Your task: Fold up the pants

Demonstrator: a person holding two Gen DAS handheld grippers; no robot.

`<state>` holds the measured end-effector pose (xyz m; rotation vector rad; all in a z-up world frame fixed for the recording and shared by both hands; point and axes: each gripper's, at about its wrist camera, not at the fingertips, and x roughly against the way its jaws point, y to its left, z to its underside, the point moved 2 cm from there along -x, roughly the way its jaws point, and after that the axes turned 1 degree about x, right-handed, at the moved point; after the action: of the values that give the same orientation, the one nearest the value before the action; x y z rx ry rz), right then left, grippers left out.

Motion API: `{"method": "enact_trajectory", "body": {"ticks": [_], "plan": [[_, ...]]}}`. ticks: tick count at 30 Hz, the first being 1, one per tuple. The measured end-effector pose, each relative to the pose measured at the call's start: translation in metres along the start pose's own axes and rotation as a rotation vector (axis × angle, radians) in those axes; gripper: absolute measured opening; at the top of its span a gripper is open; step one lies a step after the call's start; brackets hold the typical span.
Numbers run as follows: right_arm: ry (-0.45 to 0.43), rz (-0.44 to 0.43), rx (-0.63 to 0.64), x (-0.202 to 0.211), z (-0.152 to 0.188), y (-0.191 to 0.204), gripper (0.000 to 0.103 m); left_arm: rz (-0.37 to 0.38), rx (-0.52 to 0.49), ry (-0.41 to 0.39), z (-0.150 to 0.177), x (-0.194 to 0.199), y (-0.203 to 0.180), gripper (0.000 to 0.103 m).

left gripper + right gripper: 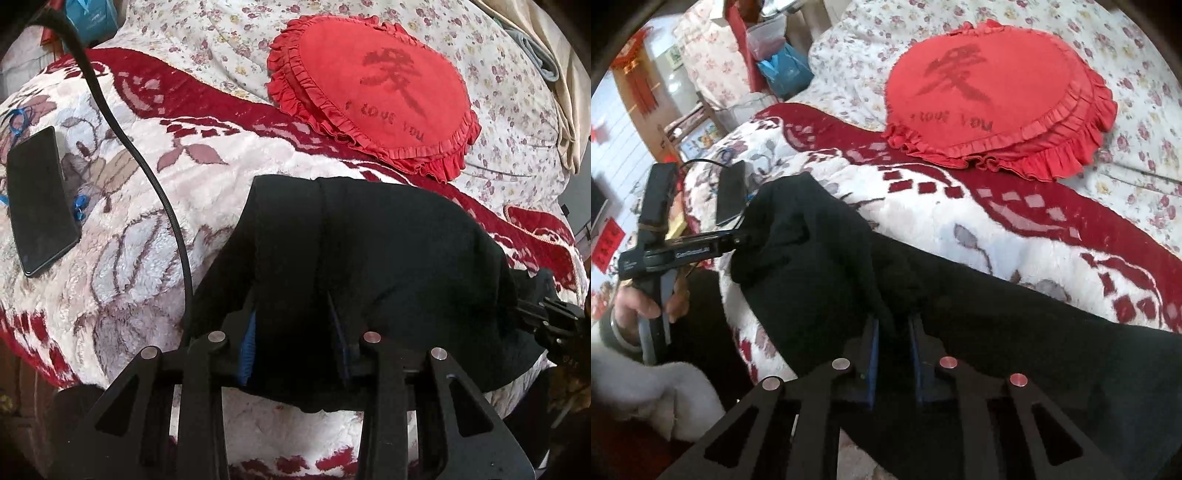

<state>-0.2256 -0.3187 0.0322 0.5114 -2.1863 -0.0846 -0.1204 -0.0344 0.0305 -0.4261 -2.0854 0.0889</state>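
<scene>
Black pants [373,254] lie on a red and white plush blanket [147,206] on the bed. In the left wrist view my left gripper [295,306] is shut on a thick fold of the pants at their near edge, fabric bunched between the blue-padded fingers. In the right wrist view my right gripper [894,321] is shut on another bunch of the pants [997,314], which stretch away right and toward the left gripper [746,236]. The right gripper shows at the right edge of the left wrist view [550,314], holding cloth.
A red heart-shaped ruffled cushion [376,92] lies on the floral sheet [221,44] behind the pants. A black phone [38,199] lies on the blanket at left, and a black cable [147,166] crosses it. Bags and furniture [783,66] stand beyond the bed.
</scene>
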Motion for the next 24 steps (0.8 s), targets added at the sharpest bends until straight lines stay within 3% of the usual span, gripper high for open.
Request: {"method": "enact_trajectory", "body": {"ticks": [3, 5, 9, 11, 15, 18, 20, 21, 23, 24], "plan": [[-0.053, 0.031, -0.005, 0.013, -0.006, -0.006, 0.025, 0.001, 0.004, 0.003, -0.001, -0.001, 0.001, 0.033], [-0.083, 0.040, -0.030, 0.022, -0.013, -0.013, 0.053, -0.003, 0.003, 0.003, 0.000, -0.001, 0.001, 0.033], [-0.101, 0.110, -0.010, 0.025, -0.033, -0.022, 0.054, -0.009, 0.000, 0.002, 0.000, -0.002, 0.000, 0.033], [-0.091, 0.103, -0.059, 0.023, -0.044, -0.033, 0.054, -0.004, 0.005, 0.004, 0.000, -0.002, 0.000, 0.033], [-0.079, 0.145, -0.056, 0.013, -0.057, -0.044, 0.049, -0.001, 0.005, 0.007, -0.001, -0.005, 0.001, 0.033], [-0.012, 0.037, -0.017, 0.001, -0.058, -0.041, 0.049, 0.002, 0.007, 0.007, -0.001, -0.006, 0.002, 0.033], [0.019, 0.025, 0.000, -0.009, -0.056, -0.038, 0.046, 0.002, 0.008, 0.008, -0.001, -0.007, 0.002, 0.033], [0.028, 0.030, 0.009, -0.015, -0.055, -0.037, 0.042, 0.000, 0.008, 0.008, -0.001, -0.008, 0.003, 0.033], [0.035, 0.001, -0.008, -0.027, -0.055, -0.037, 0.015, -0.007, 0.005, 0.007, -0.001, -0.009, 0.002, 0.033], [0.032, -0.014, -0.016, -0.031, -0.054, -0.036, 0.013, -0.009, 0.003, 0.006, -0.001, -0.009, 0.001, 0.033]]}}
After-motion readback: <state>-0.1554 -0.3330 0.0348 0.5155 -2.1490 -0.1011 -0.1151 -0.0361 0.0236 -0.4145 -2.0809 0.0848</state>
